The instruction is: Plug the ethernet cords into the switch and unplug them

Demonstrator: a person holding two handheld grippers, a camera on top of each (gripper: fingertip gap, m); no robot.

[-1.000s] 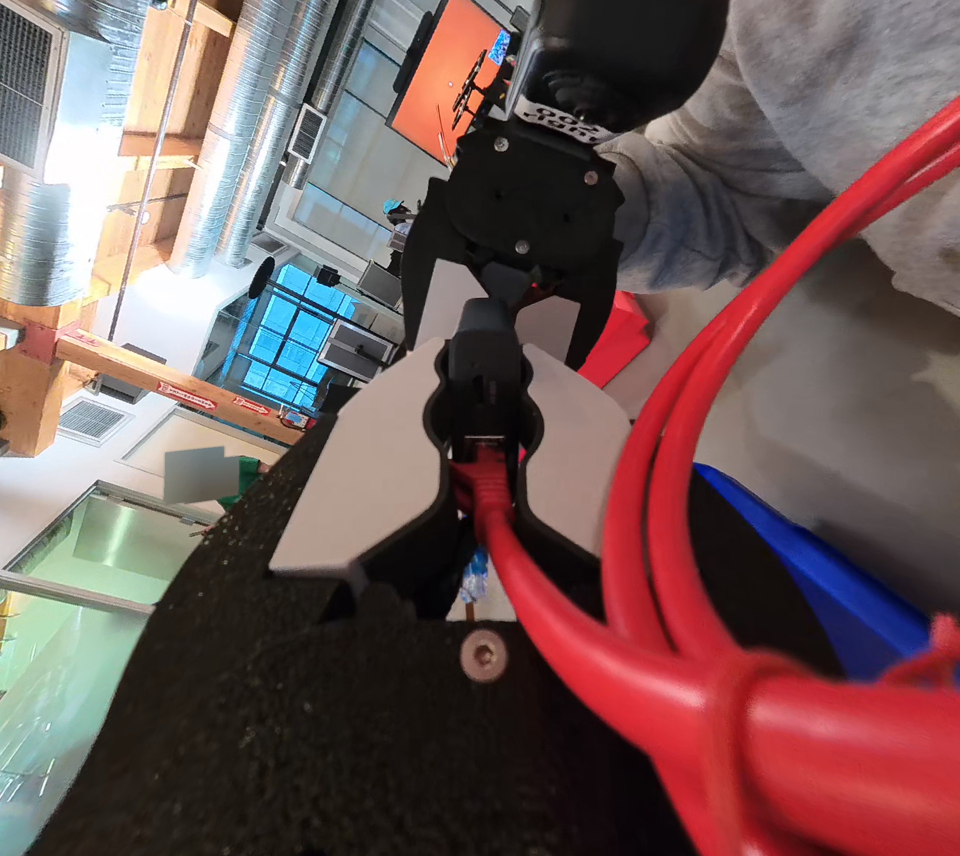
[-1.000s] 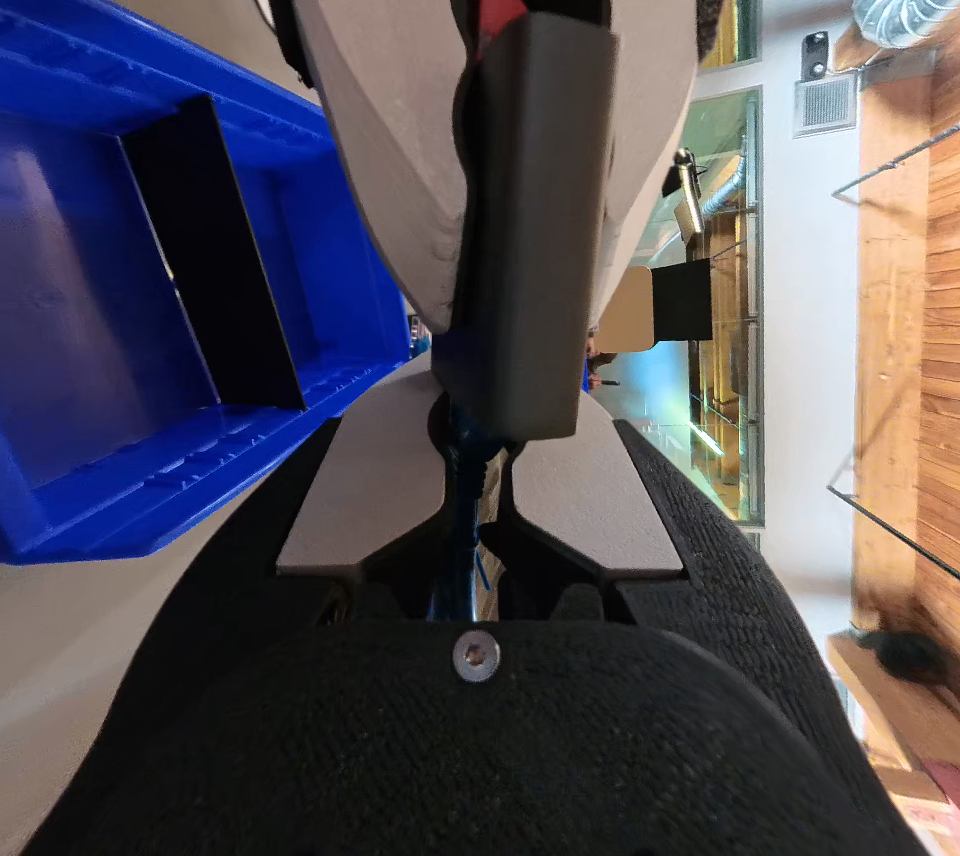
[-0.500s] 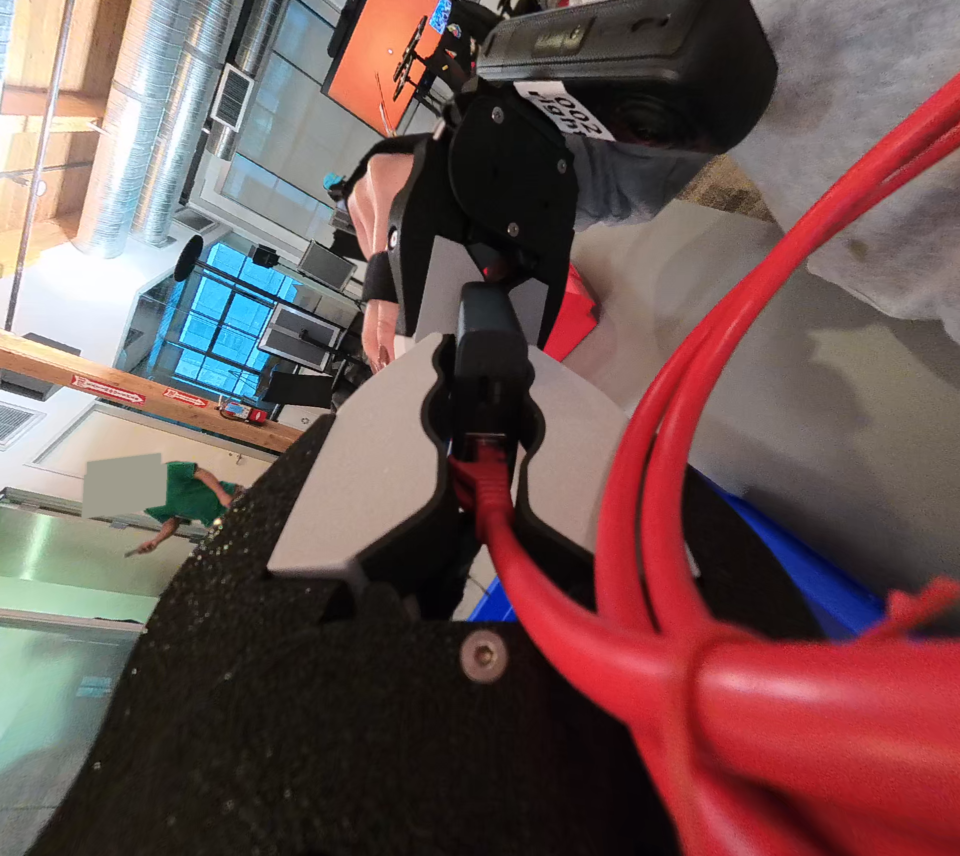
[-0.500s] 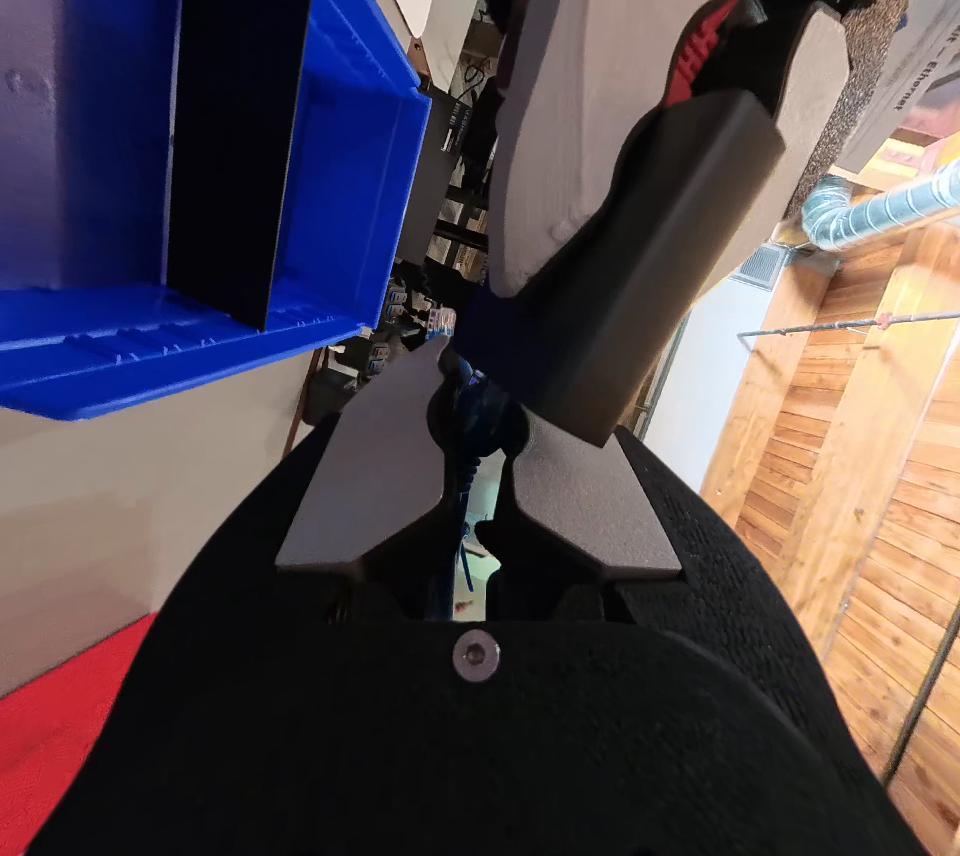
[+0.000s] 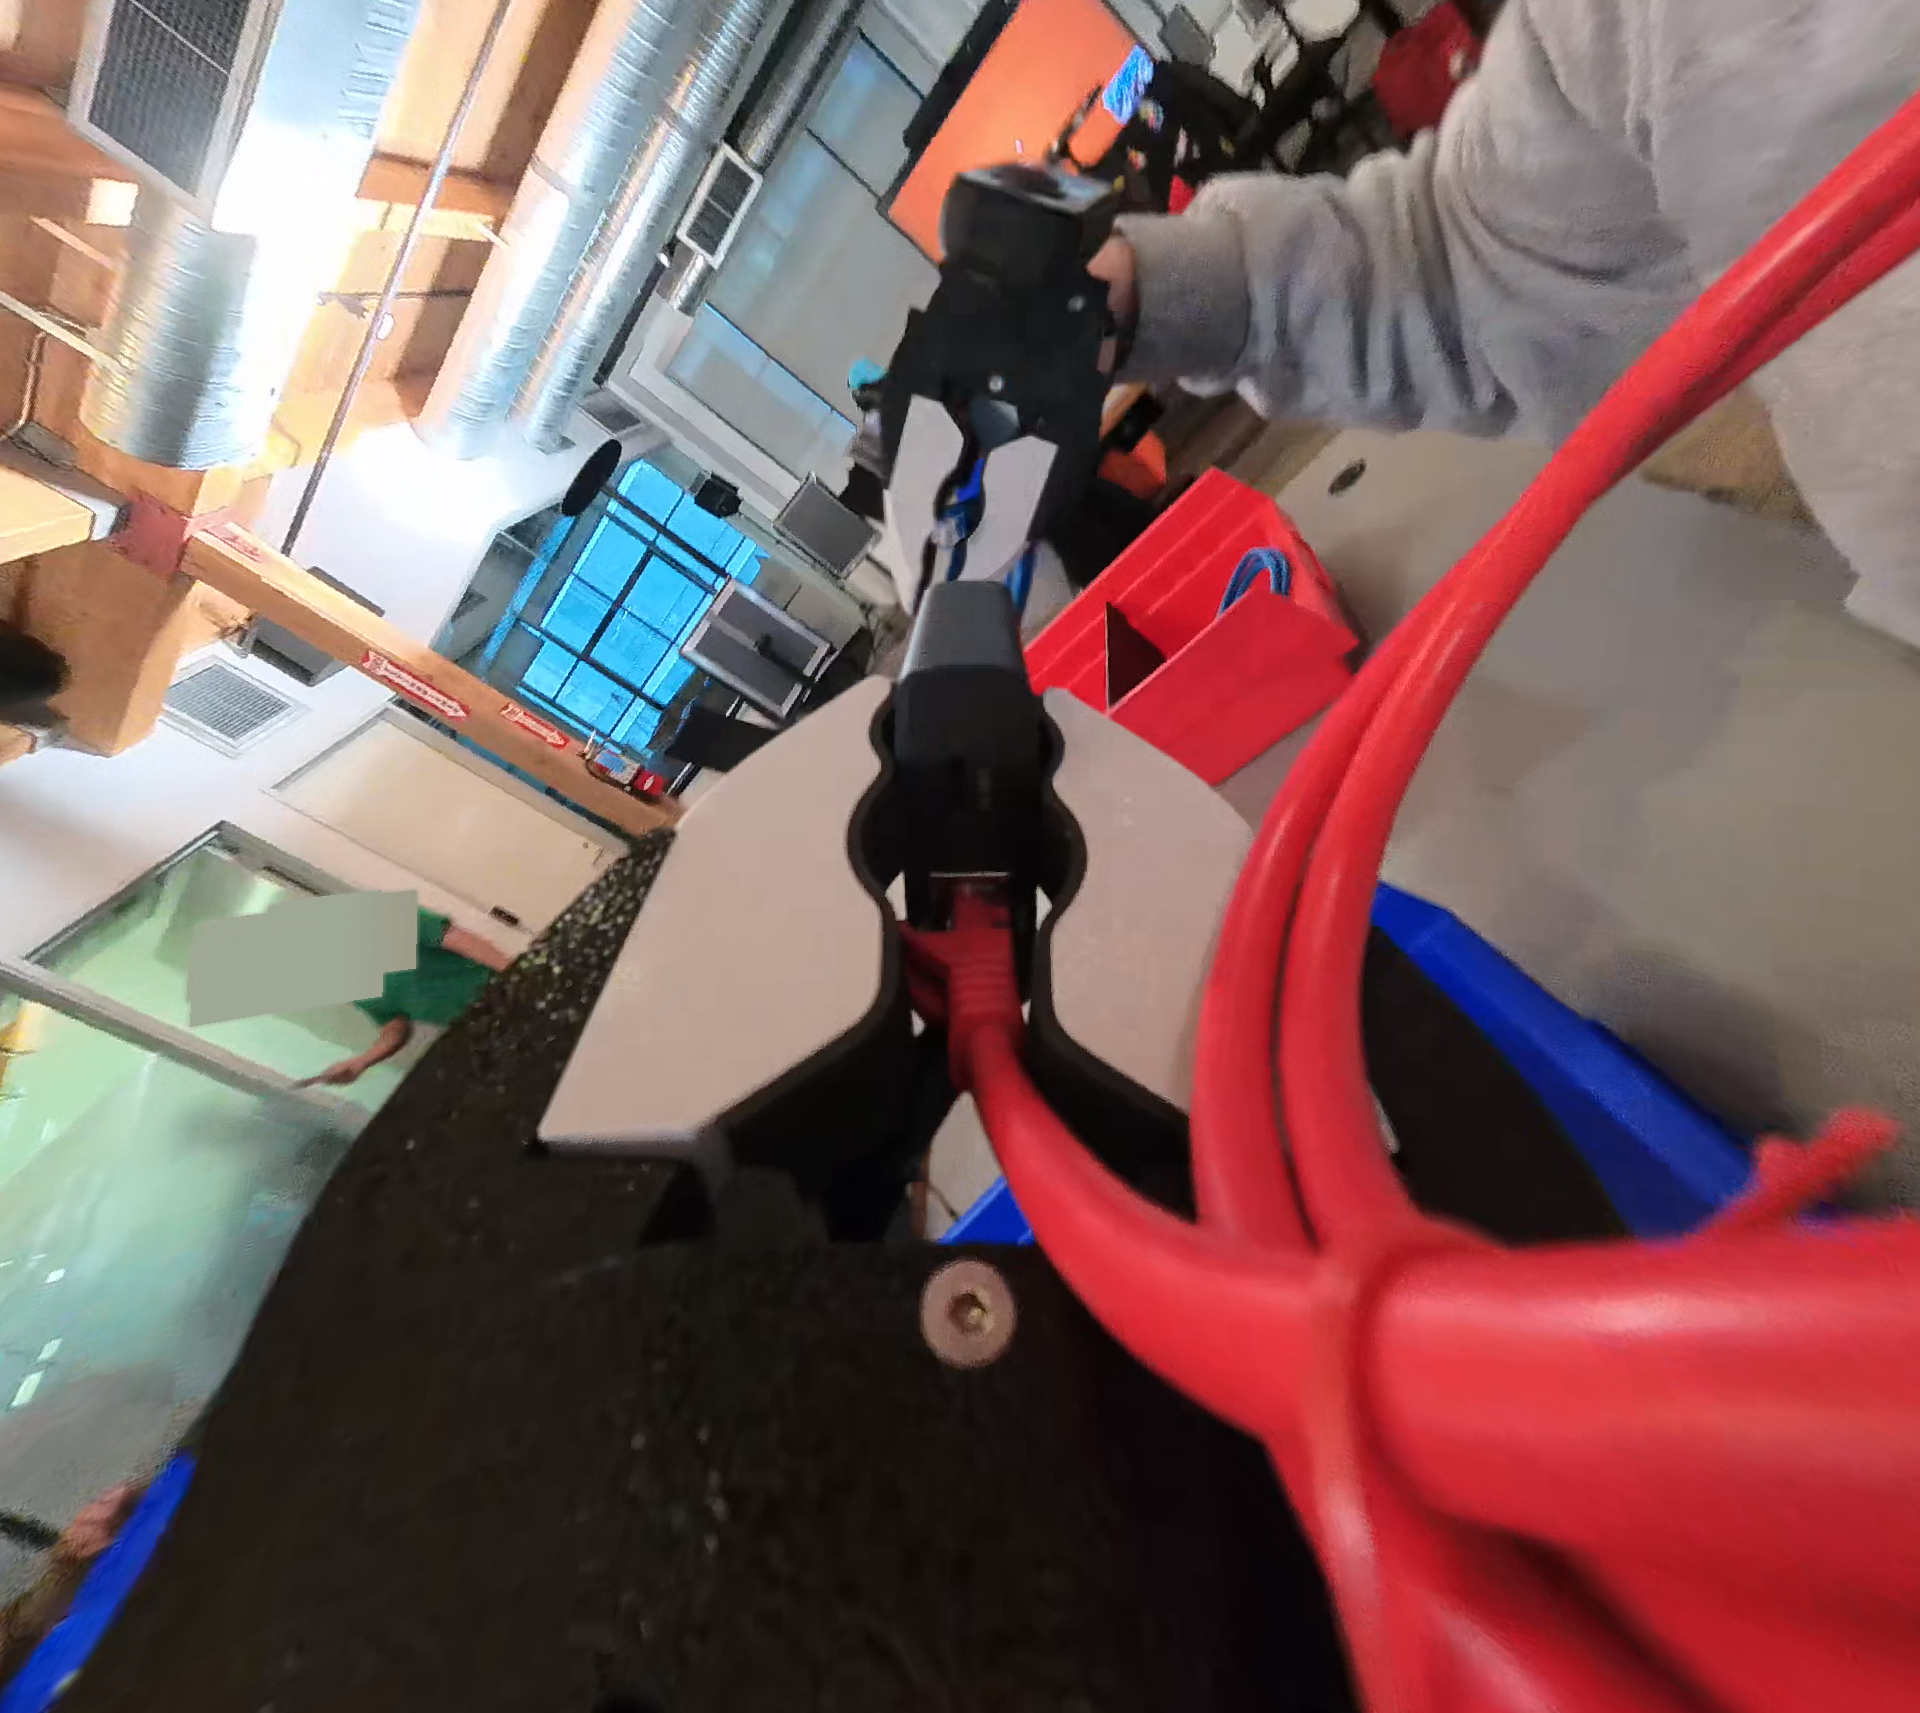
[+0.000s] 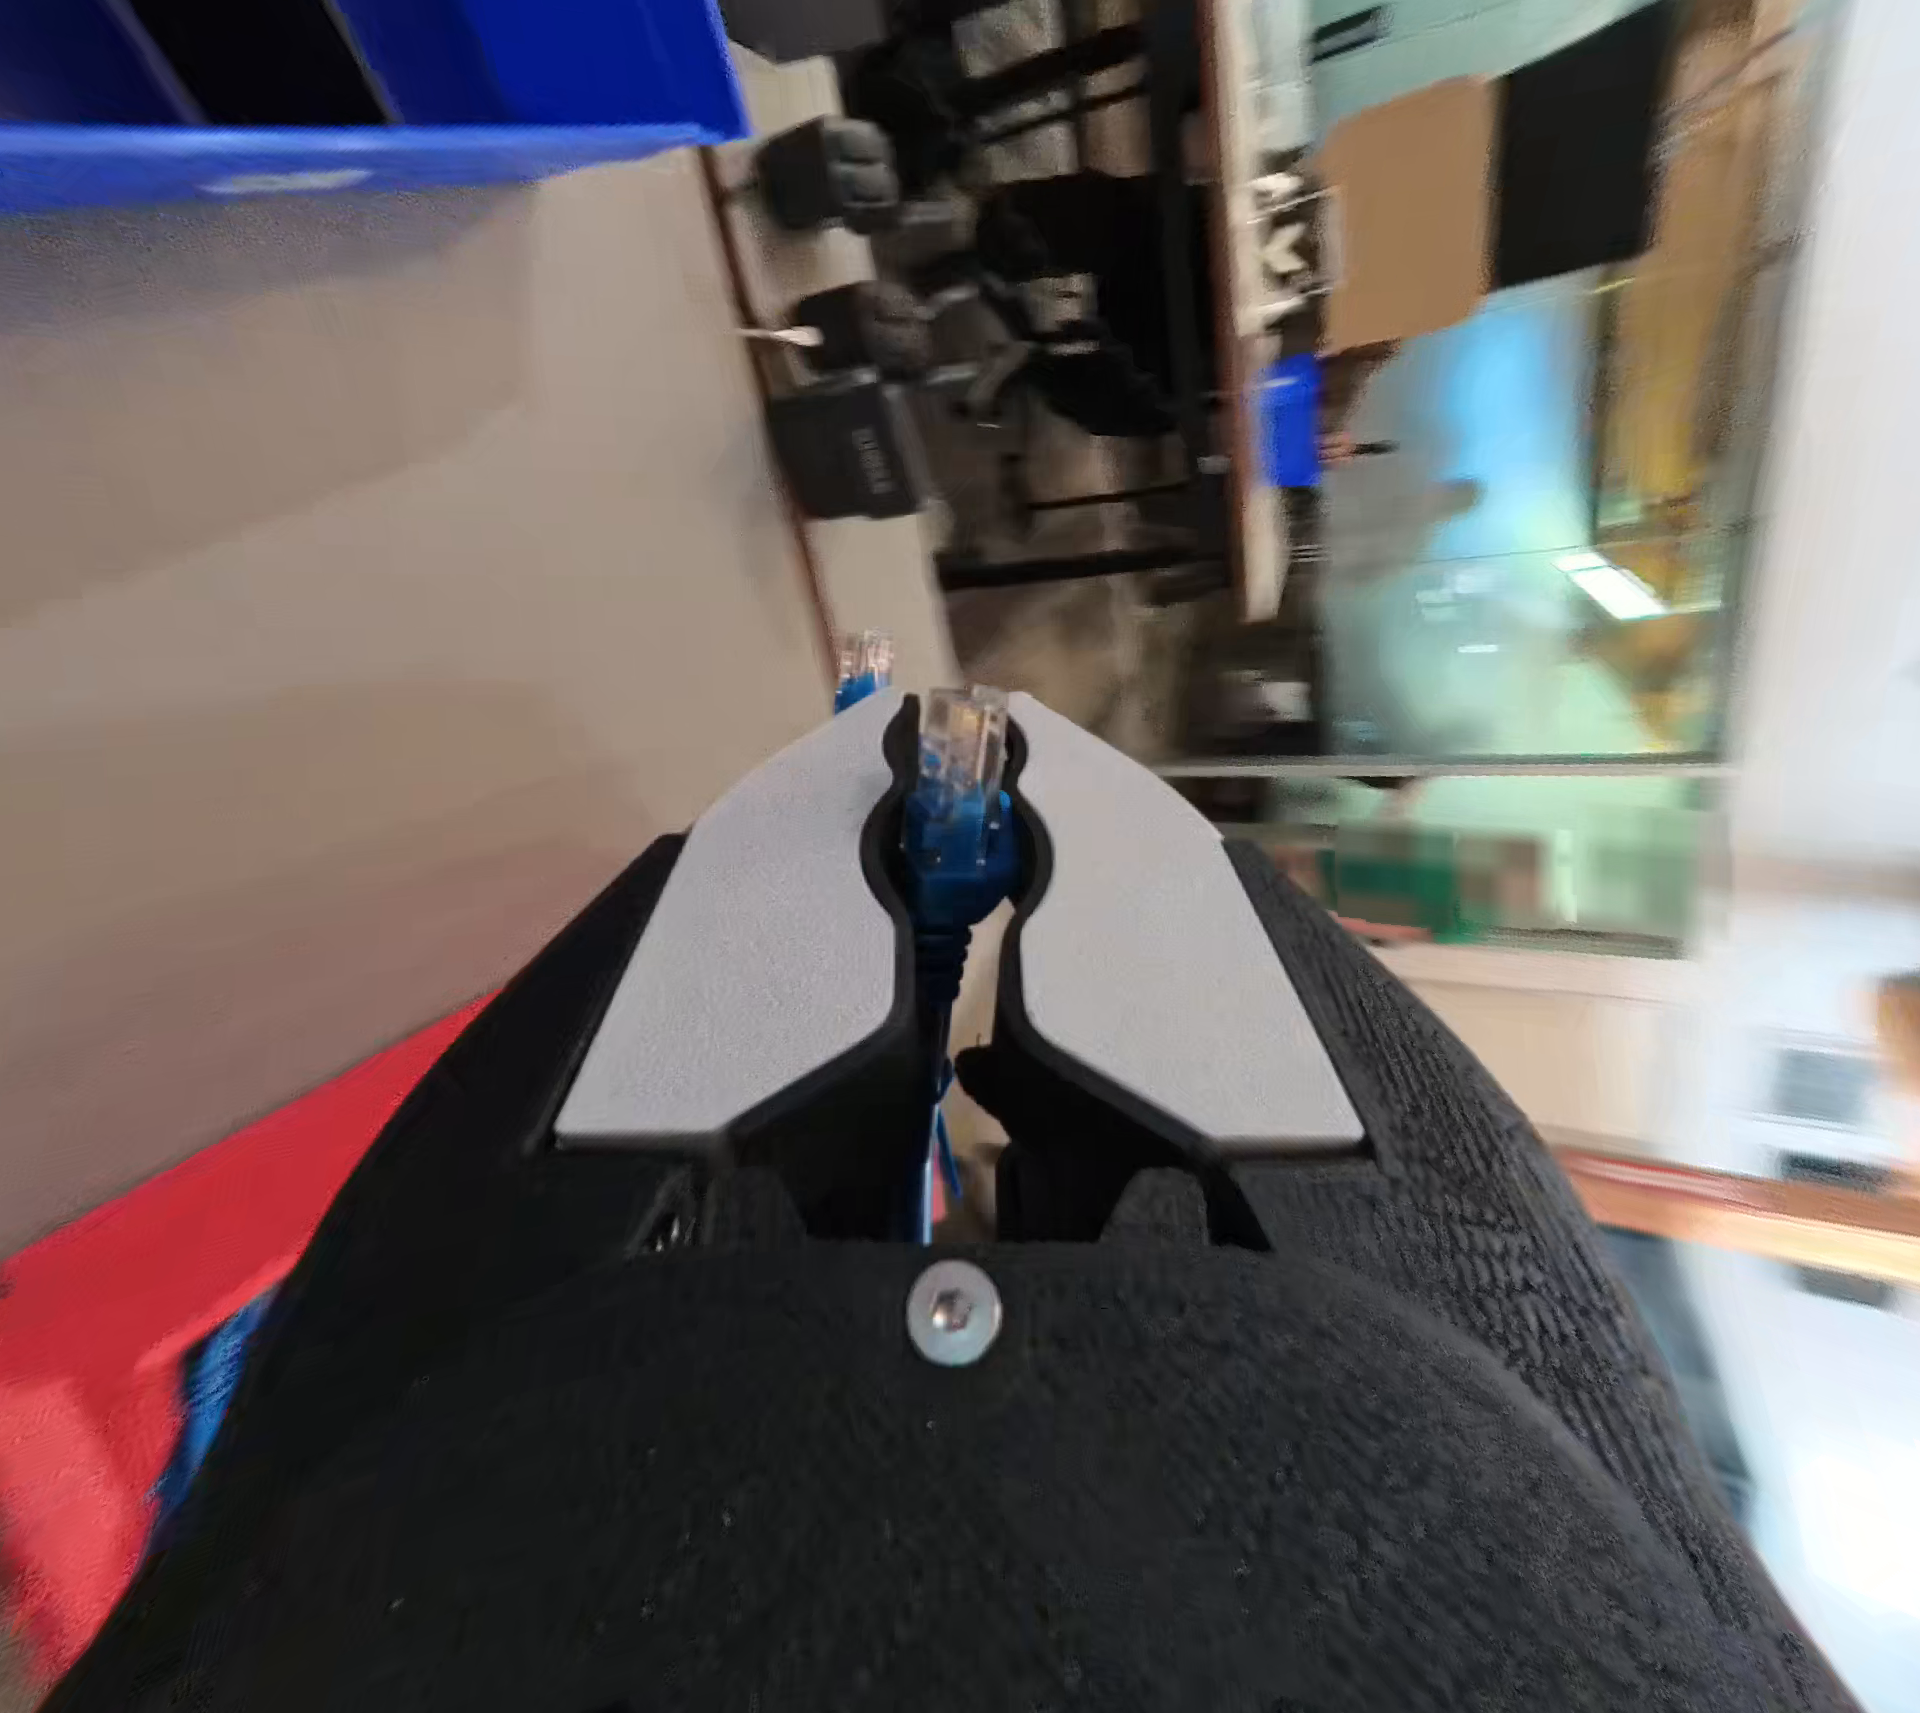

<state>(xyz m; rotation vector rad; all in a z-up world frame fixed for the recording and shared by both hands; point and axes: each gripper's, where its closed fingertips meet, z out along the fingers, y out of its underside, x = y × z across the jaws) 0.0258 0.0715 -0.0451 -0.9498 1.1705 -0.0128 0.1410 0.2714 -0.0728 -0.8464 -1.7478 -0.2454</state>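
My left gripper is shut on a black coupler. A red cable plug sits in the coupler's near end. The tied red cable bundle hangs over the gripper's right side. My right gripper is shut on a blue cable plug, whose clear tip sticks out past the fingertips. In the left wrist view the right gripper is just beyond the coupler's free end, apart from it, held by a hand in a grey sleeve.
A red bin holding a coiled blue cable stands on the beige table. A blue bin with a black divider is close by. Another blue plug end shows beside my right fingertips. The background is an office.
The right gripper, which was right up against the coupler's far end, has drawn back with the blue plug. The two grippers are now apart. The left still grips the coupler.
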